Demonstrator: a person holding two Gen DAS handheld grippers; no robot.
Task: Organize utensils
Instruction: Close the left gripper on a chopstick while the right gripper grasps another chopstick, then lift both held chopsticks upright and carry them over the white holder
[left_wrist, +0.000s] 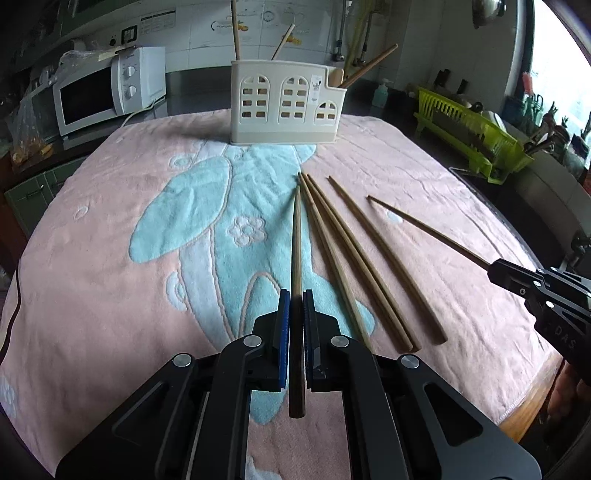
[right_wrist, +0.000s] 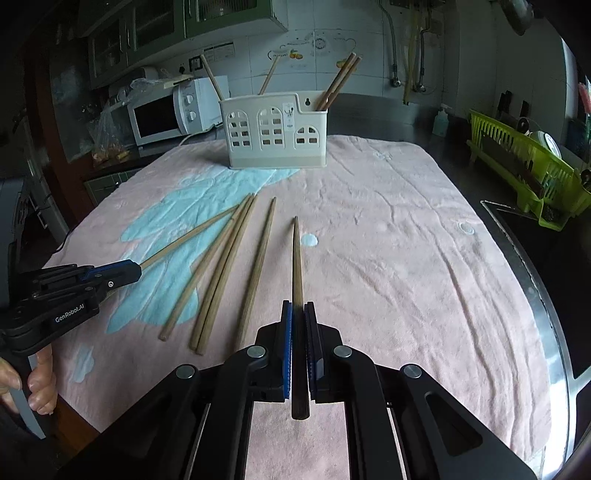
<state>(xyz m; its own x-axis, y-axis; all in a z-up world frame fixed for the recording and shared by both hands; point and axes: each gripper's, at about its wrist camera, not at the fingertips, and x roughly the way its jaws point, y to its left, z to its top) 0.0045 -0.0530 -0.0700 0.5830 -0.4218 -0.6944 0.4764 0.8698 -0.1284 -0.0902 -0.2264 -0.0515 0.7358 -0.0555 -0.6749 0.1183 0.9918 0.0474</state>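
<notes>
1. Around your work you have a white microwave (left_wrist: 110, 88) at the far left, beyond the edge of the pink towel (left_wrist: 110, 229), and a lime-green dish rack (left_wrist: 469, 136) at the far right. A pale soap bottle (right_wrist: 440, 120) stands on the counter behind the towel.
2. The cream utensil holder (left_wrist: 284, 103) stands upright at the far edge of the towel, its front pierced with window-shaped openings. A few wooden sticks already lean inside it, two in the taller part and some in the lower right compartment.
3. Nothing lies between your grippers and the holder except bare towel and the tips of the loose chopsticks.
4. Four loose chopsticks (left_wrist: 354, 258) lie flat on the towel between your two grippers, fanned out with their thin tips nearer the holder. Two of them lie touching side by side.
5. Your left gripper (left_wrist: 294, 317) is clamped on a dark-ended chopstick (left_wrist: 296, 236), the blue pads pressed against both of its sides. Its tip points toward the holder, and its thick end pokes out behind the fingers.
6. Your right gripper (right_wrist: 298, 321) is closed just as tightly on a second chopstick (right_wrist: 296, 258), which likewise points toward the holder.
7. All the chopsticks are plain brown wood, tapering to narrow tips.
</notes>
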